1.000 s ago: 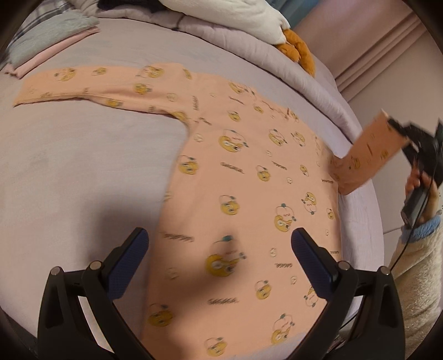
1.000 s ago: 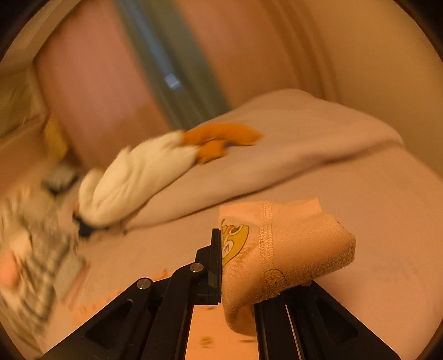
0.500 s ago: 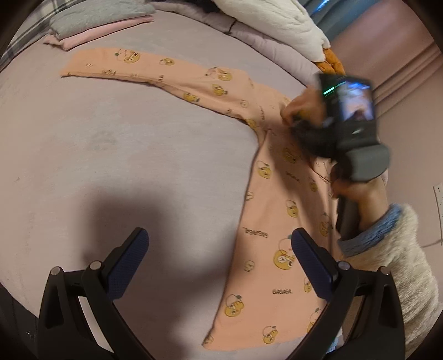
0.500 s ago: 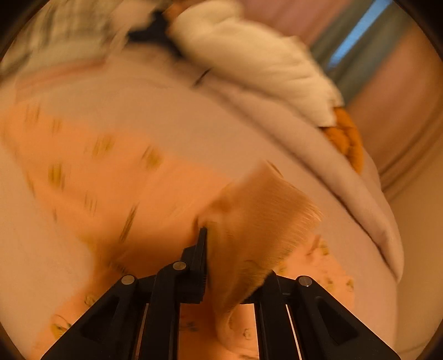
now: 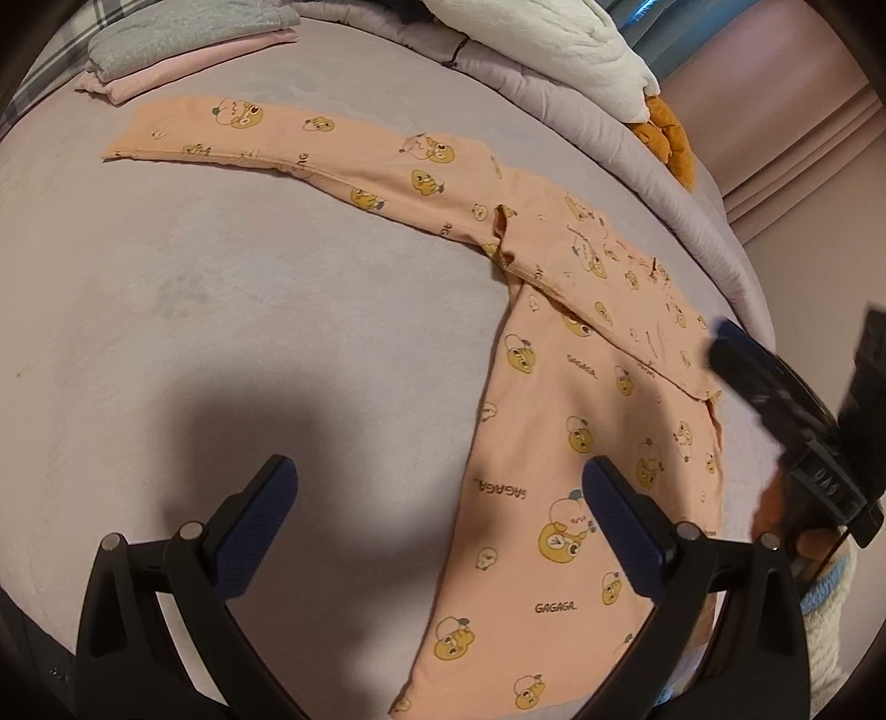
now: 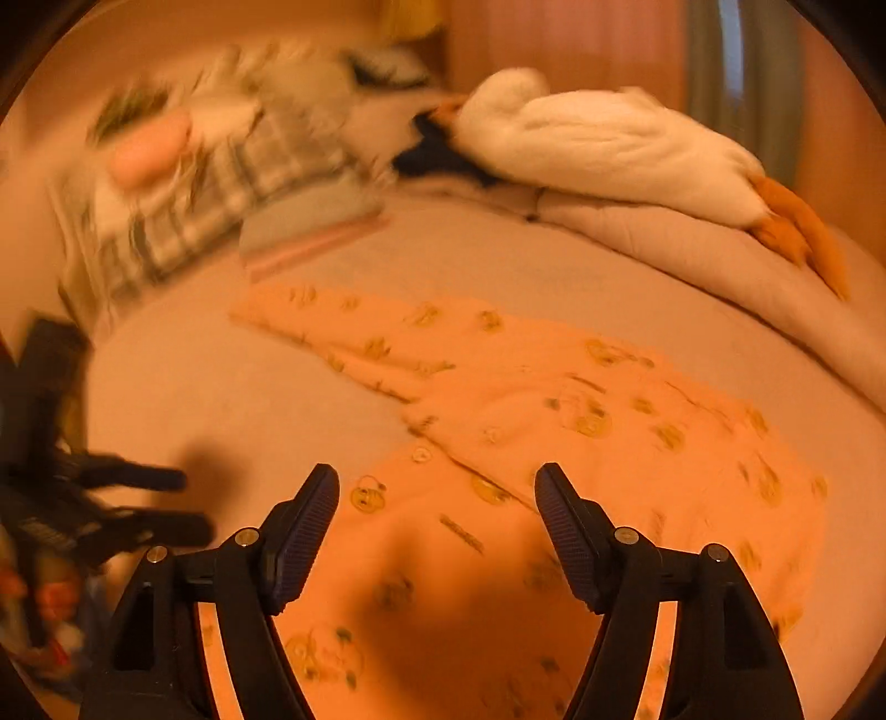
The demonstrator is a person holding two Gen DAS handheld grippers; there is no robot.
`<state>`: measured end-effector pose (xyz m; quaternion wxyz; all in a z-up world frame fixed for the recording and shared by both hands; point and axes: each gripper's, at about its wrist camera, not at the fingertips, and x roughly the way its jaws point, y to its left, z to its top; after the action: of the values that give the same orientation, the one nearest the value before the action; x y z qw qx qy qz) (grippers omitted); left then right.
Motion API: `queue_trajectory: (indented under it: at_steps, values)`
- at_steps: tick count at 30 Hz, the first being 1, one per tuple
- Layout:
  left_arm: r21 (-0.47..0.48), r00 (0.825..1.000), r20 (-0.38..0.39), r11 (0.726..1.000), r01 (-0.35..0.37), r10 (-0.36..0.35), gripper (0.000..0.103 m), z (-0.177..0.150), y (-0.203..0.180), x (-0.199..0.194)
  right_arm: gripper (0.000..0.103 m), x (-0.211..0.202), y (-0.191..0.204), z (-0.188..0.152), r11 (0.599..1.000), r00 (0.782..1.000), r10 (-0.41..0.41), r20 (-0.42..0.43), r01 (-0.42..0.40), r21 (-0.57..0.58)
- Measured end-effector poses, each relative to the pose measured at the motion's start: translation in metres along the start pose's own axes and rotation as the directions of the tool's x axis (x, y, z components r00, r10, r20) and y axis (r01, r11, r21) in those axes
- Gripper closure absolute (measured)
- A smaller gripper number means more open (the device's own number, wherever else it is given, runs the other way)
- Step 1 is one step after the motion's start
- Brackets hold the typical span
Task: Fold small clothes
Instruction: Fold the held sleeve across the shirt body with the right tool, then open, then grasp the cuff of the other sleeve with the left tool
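With one sleeve (image 5: 620, 277) already laid across the shirt (image 5: 559, 443), the right tool (image 6: 437, 515) is opening, empty; the left tool (image 5: 437, 509) is being held open, empty. The far sleeve (image 5: 288, 138) should be gripped at its cuff.

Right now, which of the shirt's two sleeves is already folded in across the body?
The sleeve nearer the right gripper: this folded sleeve lies diagonally over the shirt's body. The other sleeve stretches flat on the bed toward the folded clothes pile.

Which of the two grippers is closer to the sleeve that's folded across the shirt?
Right. The right gripper hangs just above the folded sleeve, its jaws opening with nothing between them. The left gripper sits further back, over the shirt's hem edge.
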<state>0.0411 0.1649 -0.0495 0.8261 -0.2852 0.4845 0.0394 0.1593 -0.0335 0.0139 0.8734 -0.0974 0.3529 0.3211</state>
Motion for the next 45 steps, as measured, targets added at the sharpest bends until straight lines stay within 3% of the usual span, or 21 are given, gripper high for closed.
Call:
queue_trajectory:
  at_steps: [1, 3, 4, 6, 7, 9, 16, 19, 21, 23, 25, 27, 29, 32, 37, 41, 45]
  values:
    - [0.002, 1.000, 0.000, 1.000, 0.003, -0.003, 0.000, 0.000, -0.001, 0.001, 0.031, -0.002, -0.015, -0.008, 0.996, 0.996, -0.089, -0.001, 0.089, 0.021]
    - [0.007, 1.000, -0.003, 1.000, 0.007, -0.007, 0.000, -0.001, -0.003, 0.000, 0.031, -0.001, -0.049, -0.020, 0.961, 0.963, -0.263, -0.057, 0.267, 0.078]
    - [0.010, 1.000, -0.003, 1.000, 0.006, -0.006, 0.000, -0.001, -0.003, 0.000, 0.031, 0.003, -0.063, -0.025, 0.939, 0.942, -0.322, -0.090, 0.330, 0.096]
    - [0.012, 1.000, -0.002, 1.000, 0.003, -0.003, 0.000, -0.002, -0.002, 0.000, 0.031, 0.008, -0.096, -0.044, 0.875, 0.876, -0.450, -0.172, 0.471, 0.110]
    - [0.009, 1.000, -0.003, 1.000, -0.001, 0.001, 0.000, -0.002, -0.001, 0.000, 0.031, 0.009, -0.104, -0.051, 0.859, 0.859, -0.475, -0.191, 0.499, 0.109]
    - [0.001, 1.000, -0.006, 1.000, -0.009, 0.009, 0.000, -0.002, 0.002, 0.001, 0.031, 0.011, -0.119, -0.065, 0.845, 0.846, -0.487, -0.217, 0.519, 0.125]
    - [-0.028, 1.000, -0.021, 0.999, -0.022, 0.022, 0.000, 0.001, 0.007, 0.008, 0.031, 0.032, -0.138, -0.076, 0.845, 0.848, -0.469, -0.245, 0.512, 0.153]
    - [-0.018, 0.999, -0.019, 0.999, -0.029, 0.029, 0.000, 0.002, 0.004, 0.008, 0.031, 0.051, -0.135, -0.073, 0.835, 0.826, -0.507, -0.246, 0.541, 0.098]
    - [-0.020, 0.999, -0.025, 0.999, -0.035, 0.035, 0.000, 0.002, 0.004, 0.011, 0.031, 0.054, -0.132, -0.076, 0.798, 0.788, -0.576, -0.216, 0.600, 0.061]
    - [-0.027, 0.999, -0.031, 0.999, -0.036, 0.035, 0.000, 0.003, 0.004, 0.012, 0.031, 0.052, -0.136, -0.081, 0.733, 0.723, -0.662, -0.199, 0.680, 0.032]
    - [-0.026, 0.999, -0.029, 0.999, -0.034, 0.033, 0.000, 0.003, 0.004, 0.011, 0.031, 0.048, -0.153, -0.079, 0.732, 0.731, -0.653, -0.197, 0.676, 0.082]
    - [-0.021, 0.999, -0.027, 0.999, -0.037, 0.037, 0.000, 0.004, 0.004, 0.011, 0.031, 0.034, -0.169, -0.083, 0.734, 0.757, -0.622, -0.202, 0.653, 0.188]
    - [-0.021, 0.999, -0.031, 0.999, -0.039, 0.038, 0.000, 0.005, 0.004, 0.012, 0.031, 0.022, -0.192, -0.091, 0.737, 0.808, -0.549, -0.214, 0.589, 0.332]
    - [-0.022, 0.999, -0.033, 0.999, -0.036, 0.035, 0.000, 0.006, 0.003, 0.014, 0.030, 0.026, -0.218, -0.101, 0.734, 0.863, -0.443, -0.244, 0.505, 0.454]
    - [-0.023, 0.999, -0.031, 0.999, -0.034, 0.034, 0.000, 0.006, 0.003, 0.010, 0.027, 0.023, -0.211, -0.107, 0.760, 0.861, -0.443, -0.251, 0.509, 0.403]
    - [-0.041, 0.999, -0.017, 0.999, -0.034, 0.034, 0.000, 0.008, 0.011, 0.005, 0.027, 0.010, -0.213, -0.109, 0.759, 0.884, -0.379, -0.274, 0.466, 0.454]
    - [-0.078, 0.999, -0.005, 0.996, -0.033, 0.032, 0.000, 0.011, 0.025, 0.000, 0.027, -0.014, -0.181, -0.095, 0.779, 0.866, -0.451, -0.216, 0.500, 0.378]
